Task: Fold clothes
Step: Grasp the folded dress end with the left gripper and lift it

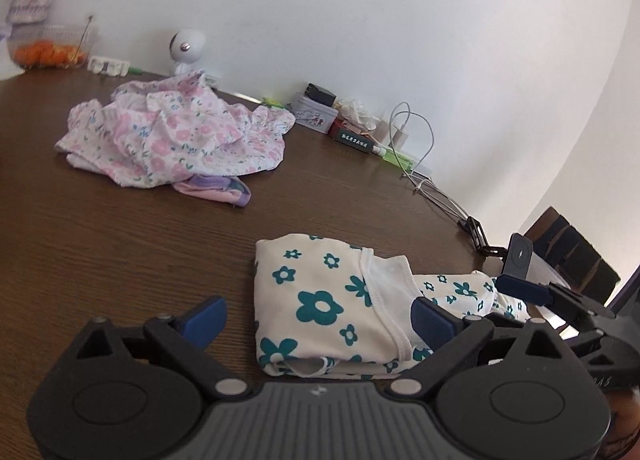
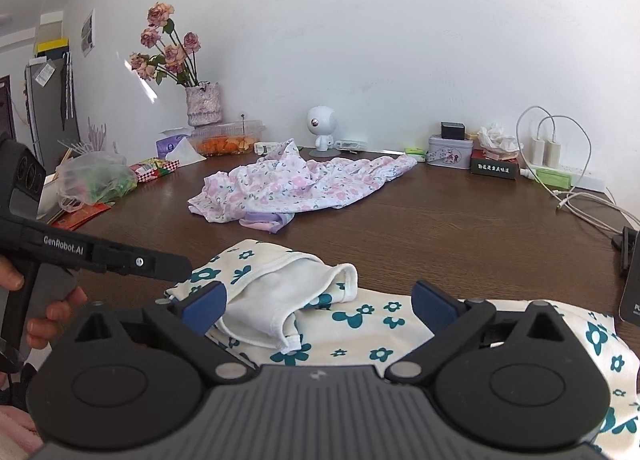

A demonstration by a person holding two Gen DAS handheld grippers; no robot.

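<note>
A cream garment with teal flowers (image 1: 320, 300) lies partly folded on the brown table (image 1: 120, 219), its white lining turned out. My left gripper (image 1: 318, 318) is open just above its near edge. My right gripper (image 2: 320, 306) is open over the same garment (image 2: 360, 324), with the white lining between its fingers. The right gripper also shows at the right of the left wrist view (image 1: 520, 288). A crumpled pink floral garment (image 1: 176, 131) lies farther back, over a small pink and purple piece (image 1: 218, 187); it also shows in the right wrist view (image 2: 296, 183).
Along the wall stand a white figurine (image 2: 321, 129), a tin box (image 2: 448, 153), chargers with white cables (image 2: 560, 163), a vase of dried roses (image 2: 202, 99), a food tub (image 2: 228, 139) and a plastic bag (image 2: 94, 179). A dark chair back (image 1: 572, 256) is at the right.
</note>
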